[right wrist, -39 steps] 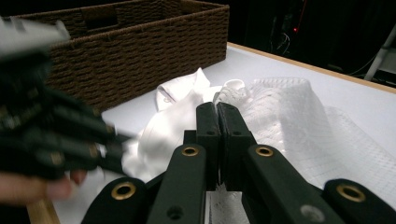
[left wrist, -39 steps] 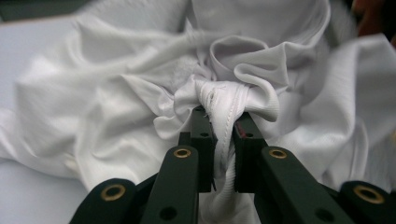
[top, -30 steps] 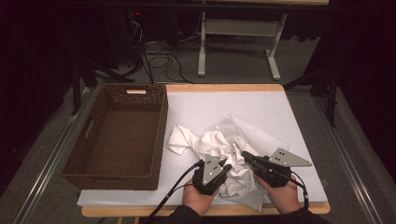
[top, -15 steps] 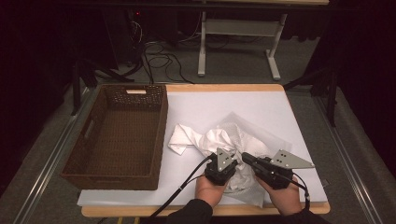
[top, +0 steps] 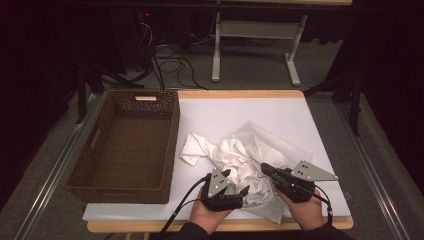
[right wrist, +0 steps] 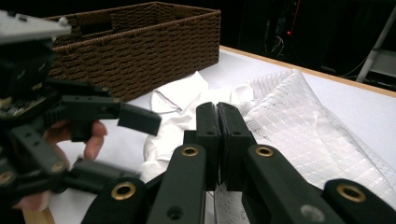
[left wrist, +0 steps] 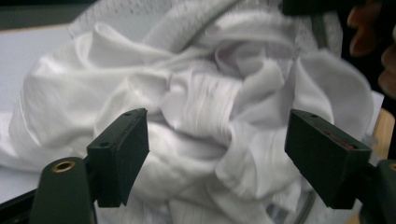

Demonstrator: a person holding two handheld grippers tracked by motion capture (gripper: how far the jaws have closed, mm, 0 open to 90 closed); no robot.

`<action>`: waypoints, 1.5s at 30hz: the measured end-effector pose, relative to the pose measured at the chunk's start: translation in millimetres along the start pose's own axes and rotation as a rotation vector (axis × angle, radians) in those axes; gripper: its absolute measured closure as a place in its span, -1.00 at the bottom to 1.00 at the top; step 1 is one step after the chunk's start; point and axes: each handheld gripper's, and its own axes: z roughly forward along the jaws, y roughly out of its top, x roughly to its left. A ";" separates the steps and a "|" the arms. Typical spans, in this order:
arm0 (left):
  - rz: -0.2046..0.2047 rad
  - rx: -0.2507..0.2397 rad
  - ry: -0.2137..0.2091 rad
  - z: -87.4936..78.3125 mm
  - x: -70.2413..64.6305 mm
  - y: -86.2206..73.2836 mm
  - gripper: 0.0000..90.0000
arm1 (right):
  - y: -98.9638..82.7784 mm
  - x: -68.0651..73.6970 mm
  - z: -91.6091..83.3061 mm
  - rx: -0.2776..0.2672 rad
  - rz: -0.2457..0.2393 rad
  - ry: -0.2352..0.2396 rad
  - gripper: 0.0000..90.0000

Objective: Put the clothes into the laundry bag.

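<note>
Since the earlier frames, left tool has dropped back toward the near edge and its jaws have just been opening; now wide, nothing clamped, white shirt bunched between and beyond the two pads, untouched. Basket sits far left on the counter, empty, well apart from the cloth. Shirt lies crumpled near-centre, one flap reaching toward the basket wall, with a mesh laundry bag under and to the right of it. Right tool jaws pressed together on a thin fold of fabric, which layer I cannot tell.

Risks:
- left tool closing on a loose outer ruffle, so only one layer lifts and the rest drags
- grabbing shirt and mesh together
- right tool's pinch slipping if left pulls sideways
- cloth sliding off the near edge, as the pile sits close to it
</note>
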 end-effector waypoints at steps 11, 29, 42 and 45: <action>0.022 0.126 -0.017 26.0 -7.0 -6.6 0.78 | -1.9 2.0 3.4 0.010 -0.005 0.006 0.99; 0.120 -0.110 0.006 -14.1 -21.6 29.0 0.84 | 0.9 4.9 8.3 -0.008 0.010 0.032 1.00; 0.159 0.000 0.014 43.1 -25.4 24.8 0.84 | -0.4 5.7 3.3 -0.003 0.007 0.038 0.99; 0.139 0.014 0.023 49.3 -23.5 22.4 0.84 | 3.3 6.9 -1.7 -0.025 0.001 0.046 1.00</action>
